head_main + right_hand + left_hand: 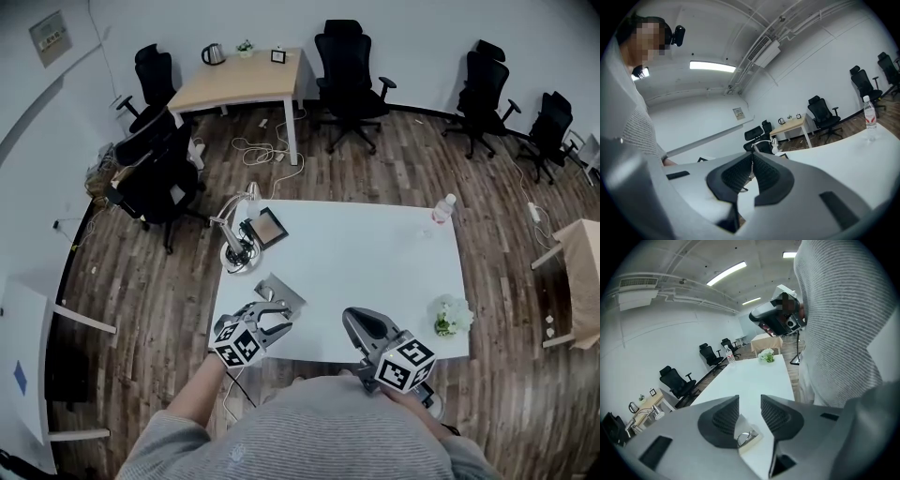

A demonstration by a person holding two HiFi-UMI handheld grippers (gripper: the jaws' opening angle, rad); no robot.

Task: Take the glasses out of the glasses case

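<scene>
The glasses case (279, 293) is a small grey box lying open near the front left edge of the white table (375, 253). In the left gripper view the case (757, 435) shows pale, with the metal-rimmed glasses (744, 438) lying inside it. My left gripper (277, 320) hovers just in front of the case. The left gripper (750, 403) is open, and the case lies below the gap, untouched by the pads. My right gripper (354, 321) hangs over the table's front edge to the right. The right gripper (751, 158) is shut with nothing in it.
A desk lamp (236, 236) and a small framed picture (268, 228) stand at the table's back left. A water bottle (442, 208) is at the back right, a flower pot (451, 316) at the front right. Office chairs (349, 75) and a wooden desk (239, 80) stand beyond.
</scene>
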